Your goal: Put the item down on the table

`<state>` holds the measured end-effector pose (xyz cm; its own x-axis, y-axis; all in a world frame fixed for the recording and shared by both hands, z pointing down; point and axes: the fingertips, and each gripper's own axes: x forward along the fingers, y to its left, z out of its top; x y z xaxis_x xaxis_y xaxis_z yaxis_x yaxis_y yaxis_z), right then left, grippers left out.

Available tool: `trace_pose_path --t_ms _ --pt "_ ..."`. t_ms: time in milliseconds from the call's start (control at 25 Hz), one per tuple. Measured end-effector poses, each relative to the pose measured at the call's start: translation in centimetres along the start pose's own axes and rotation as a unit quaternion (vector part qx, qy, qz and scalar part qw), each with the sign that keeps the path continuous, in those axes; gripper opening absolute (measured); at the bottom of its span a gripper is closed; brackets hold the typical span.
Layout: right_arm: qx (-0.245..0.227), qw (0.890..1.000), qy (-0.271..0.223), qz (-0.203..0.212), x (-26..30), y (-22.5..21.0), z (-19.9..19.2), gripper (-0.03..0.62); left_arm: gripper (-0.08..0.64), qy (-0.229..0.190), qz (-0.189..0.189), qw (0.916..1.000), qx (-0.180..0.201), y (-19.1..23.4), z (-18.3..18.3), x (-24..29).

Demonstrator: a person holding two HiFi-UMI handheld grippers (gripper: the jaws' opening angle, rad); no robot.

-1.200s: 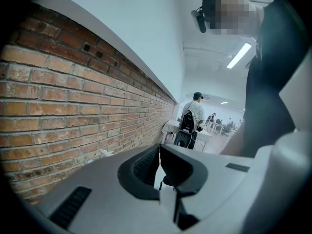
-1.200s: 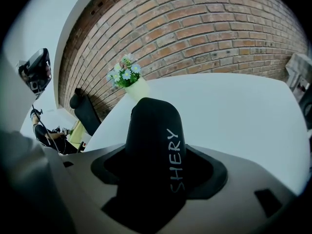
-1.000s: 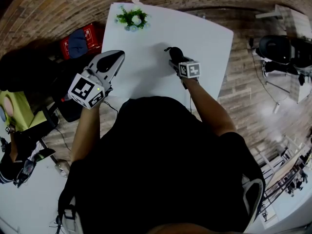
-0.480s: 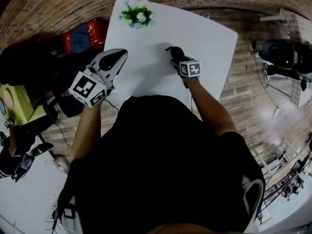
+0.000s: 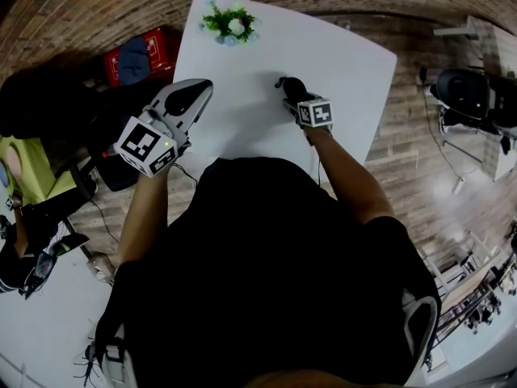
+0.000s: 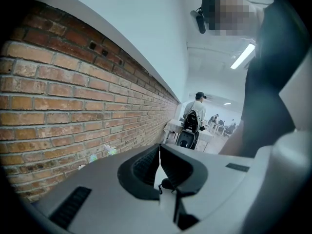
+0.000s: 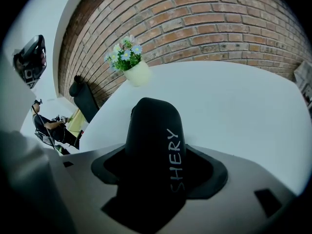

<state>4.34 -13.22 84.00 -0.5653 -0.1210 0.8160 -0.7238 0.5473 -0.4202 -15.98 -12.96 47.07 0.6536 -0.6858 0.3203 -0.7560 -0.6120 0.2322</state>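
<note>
R tool [image 7: 157,167] pinching black item [image 7: 151,123] low over table [image 7: 243,106], not released | L tool [image 6: 159,165] pressed together, empty | todo: set down, let go

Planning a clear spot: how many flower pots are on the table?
1. The flower pot stands at the table's far edge; the person's body hides the near edge.

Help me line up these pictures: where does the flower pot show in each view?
Head view: the flower pot is at the top, at the far edge of the table.
Left gripper view: lower left, small and blurred, against the brick wall.
Right gripper view: upper left, beyond the black item.
Shared landmark: the brick wall behind the pot.
</note>
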Motion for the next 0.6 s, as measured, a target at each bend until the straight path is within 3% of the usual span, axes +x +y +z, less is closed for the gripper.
trace_pose_path --t_ms 600 --pt "-0.017 1.000 0.015 -0.013 0.32 -0.22 -0.35 0.343 0.014 -0.001 0.006 1.0000 -0.004 -0.14 -0.42 -0.24"
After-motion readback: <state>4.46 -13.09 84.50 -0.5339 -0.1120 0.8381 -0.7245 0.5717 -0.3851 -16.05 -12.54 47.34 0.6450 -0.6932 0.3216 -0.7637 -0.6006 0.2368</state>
